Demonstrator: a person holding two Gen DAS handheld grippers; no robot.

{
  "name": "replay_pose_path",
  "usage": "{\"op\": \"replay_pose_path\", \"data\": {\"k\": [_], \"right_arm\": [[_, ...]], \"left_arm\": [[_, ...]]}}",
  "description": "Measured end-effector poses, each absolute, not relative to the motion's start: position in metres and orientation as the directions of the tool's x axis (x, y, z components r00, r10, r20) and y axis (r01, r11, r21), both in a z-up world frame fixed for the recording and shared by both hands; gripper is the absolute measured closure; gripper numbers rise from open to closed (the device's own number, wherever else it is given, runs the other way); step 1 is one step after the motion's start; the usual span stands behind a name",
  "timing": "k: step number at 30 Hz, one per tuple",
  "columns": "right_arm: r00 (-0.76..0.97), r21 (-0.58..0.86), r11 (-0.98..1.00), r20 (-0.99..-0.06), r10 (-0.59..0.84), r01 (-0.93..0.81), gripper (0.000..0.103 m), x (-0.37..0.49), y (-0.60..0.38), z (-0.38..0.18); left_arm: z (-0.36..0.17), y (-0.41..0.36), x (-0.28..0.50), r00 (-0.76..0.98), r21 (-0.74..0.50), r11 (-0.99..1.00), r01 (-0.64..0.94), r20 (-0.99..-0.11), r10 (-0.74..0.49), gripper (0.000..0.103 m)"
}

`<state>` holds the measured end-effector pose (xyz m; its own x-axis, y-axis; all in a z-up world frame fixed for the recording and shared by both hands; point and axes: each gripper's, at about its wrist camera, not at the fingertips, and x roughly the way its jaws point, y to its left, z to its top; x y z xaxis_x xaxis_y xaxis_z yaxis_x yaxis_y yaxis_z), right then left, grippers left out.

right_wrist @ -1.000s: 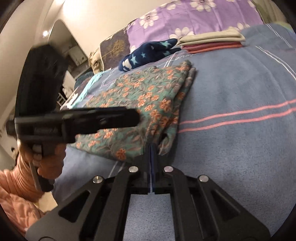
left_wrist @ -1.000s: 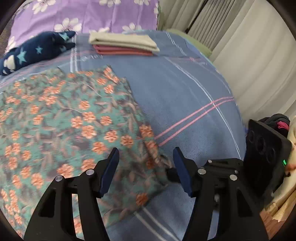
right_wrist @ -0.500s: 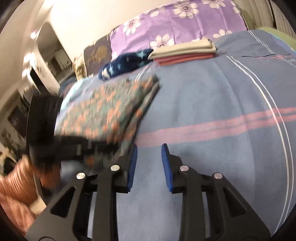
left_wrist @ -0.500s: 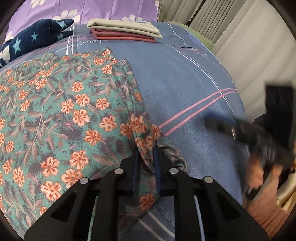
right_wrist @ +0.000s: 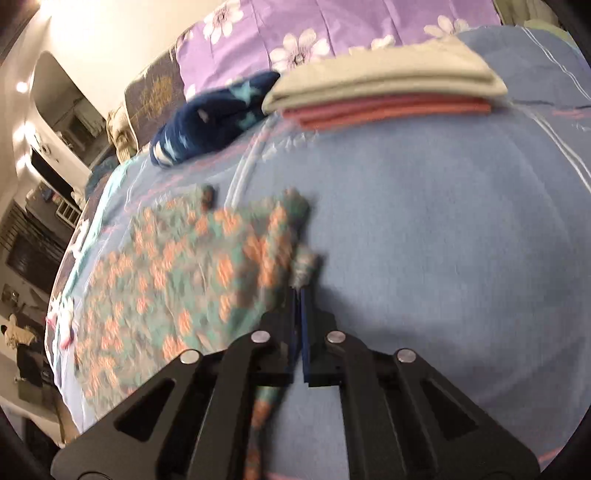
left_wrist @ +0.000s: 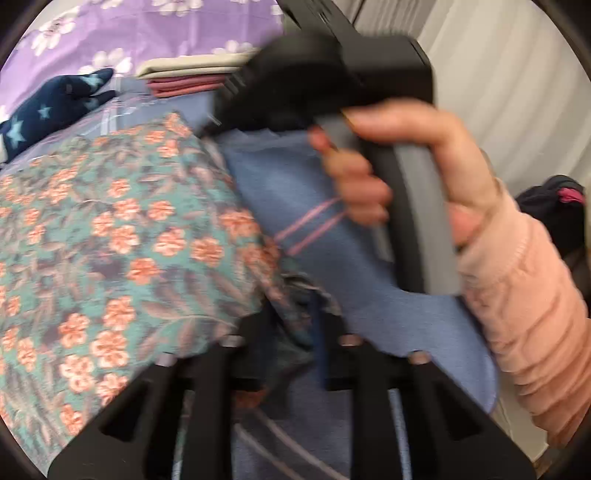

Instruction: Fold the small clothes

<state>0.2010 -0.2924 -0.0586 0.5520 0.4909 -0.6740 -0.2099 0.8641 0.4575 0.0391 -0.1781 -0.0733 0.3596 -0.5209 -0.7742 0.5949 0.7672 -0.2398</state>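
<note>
A teal garment with orange flowers [left_wrist: 122, 236] lies on the blue bed sheet [right_wrist: 443, 229]; it also shows in the right wrist view [right_wrist: 177, 288]. My left gripper [left_wrist: 295, 325] is shut on the garment's near right corner. My right gripper [right_wrist: 299, 295] is shut on the garment's right edge, further up the same side. In the left wrist view the right gripper's body and the hand holding it [left_wrist: 399, 166] fill the upper right. Both views are blurred by motion.
A folded stack of beige and red cloths [right_wrist: 384, 88] lies at the far end of the bed, next to a navy garment with stars [right_wrist: 214, 118]. A purple flowered pillow [right_wrist: 332, 26] is behind. Dark clothes [left_wrist: 554, 206] lie off the bed's right side.
My left gripper went from open to shut on the garment's corner. My right gripper let go, opened, moved up the garment's right edge and shut on it there.
</note>
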Motion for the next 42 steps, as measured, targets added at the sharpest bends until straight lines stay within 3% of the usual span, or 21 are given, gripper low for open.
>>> {"op": "replay_pose_path", "data": {"k": [4, 8, 9, 10, 12, 15, 17, 18, 20, 21, 24, 27, 29, 31, 33, 35, 42], "right_arm": [[0.593, 0.363, 0.911, -0.697, 0.404, -0.195, 0.101, 0.207, -0.284, -0.06], [0.569, 0.379, 0.904, -0.707, 0.421, -0.199, 0.101, 0.218, -0.289, -0.084], [0.579, 0.386, 0.903, -0.7, 0.419, -0.188, 0.1, 0.215, -0.294, -0.081], [0.591, 0.374, 0.912, -0.702, 0.397, -0.168, 0.091, 0.21, -0.3, -0.076], [0.63, 0.346, 0.926, -0.689, 0.358, -0.148, 0.09, 0.196, -0.309, -0.06], [0.573, 0.487, 0.821, -0.597, 0.562, -0.298, 0.09, 0.167, -0.305, -0.039], [0.513, 0.473, 0.792, -0.603, 0.611, -0.387, 0.087, 0.146, -0.291, -0.039], [0.507, 0.422, 0.816, -0.641, 0.577, -0.395, 0.08, 0.14, -0.284, -0.044], [0.514, 0.236, 0.913, -0.767, 0.385, -0.332, 0.077, 0.14, -0.274, -0.071], [0.509, 0.231, 0.922, -0.779, 0.367, -0.311, 0.076, 0.142, -0.275, -0.082], [0.528, 0.324, 0.911, -0.743, 0.412, -0.254, 0.076, 0.137, -0.29, -0.077], [0.576, 0.314, 0.91, -0.704, 0.415, -0.272, 0.075, 0.115, -0.29, -0.056], [0.548, 0.367, 0.872, -0.679, 0.489, -0.323, 0.074, 0.095, -0.291, -0.049], [0.528, 0.389, 0.855, -0.672, 0.519, -0.344, 0.064, 0.079, -0.293, -0.051], [0.53, 0.332, 0.882, -0.708, 0.467, -0.334, 0.059, 0.065, -0.293, -0.065], [0.54, 0.2, 0.939, -0.776, 0.325, -0.279, 0.061, 0.057, -0.288, -0.085], [0.636, 0.121, 0.949, -0.716, 0.287, -0.292, 0.055, 0.04, -0.268, -0.053]], "left_arm": [[-0.078, -0.186, 0.03, 0.397, -0.188, 0.75, 0.634, -0.753, -0.524, 0.097], [-0.079, -0.181, 0.032, 0.371, -0.247, 0.739, 0.627, -0.74, -0.562, 0.097], [-0.08, -0.18, 0.033, 0.366, -0.261, 0.735, 0.626, -0.734, -0.572, 0.096], [-0.08, -0.179, 0.033, 0.361, -0.273, 0.731, 0.626, -0.729, -0.582, 0.096], [-0.081, -0.178, 0.035, 0.35, -0.294, 0.724, 0.624, -0.723, -0.595, 0.095], [-0.083, -0.176, 0.04, 0.344, -0.308, 0.72, 0.622, -0.719, -0.604, 0.094], [-0.082, -0.175, 0.04, 0.342, -0.318, 0.716, 0.621, -0.713, -0.613, 0.092], [-0.081, -0.176, 0.041, 0.338, -0.326, 0.711, 0.623, -0.708, -0.62, 0.085], [-0.079, -0.176, 0.043, 0.301, -0.368, 0.679, 0.635, -0.692, -0.656, 0.075], [-0.078, -0.178, 0.039, 0.289, -0.375, 0.669, 0.642, -0.69, -0.664, 0.074], [-0.071, -0.182, 0.023, 0.256, -0.369, 0.631, 0.682, -0.688, -0.679, 0.073], [-0.068, -0.174, 0.018, 0.202, -0.43, 0.599, 0.676, -0.673, -0.711, 0.073], [-0.064, -0.166, 0.014, 0.231, -0.408, 0.617, 0.672, -0.676, -0.699, 0.07], [-0.062, -0.153, 0.012, 0.271, -0.377, 0.651, 0.659, -0.688, -0.673, 0.063], [-0.061, -0.14, 0.01, 0.318, -0.336, 0.693, 0.638, -0.705, -0.634, 0.063], [-0.062, -0.124, 0.008, 0.359, -0.303, 0.731, 0.611, -0.718, -0.597, 0.063], [-0.044, -0.041, 0.0, 0.522, -0.259, 0.852, 0.455, -0.698, -0.491, 0.062]]}}
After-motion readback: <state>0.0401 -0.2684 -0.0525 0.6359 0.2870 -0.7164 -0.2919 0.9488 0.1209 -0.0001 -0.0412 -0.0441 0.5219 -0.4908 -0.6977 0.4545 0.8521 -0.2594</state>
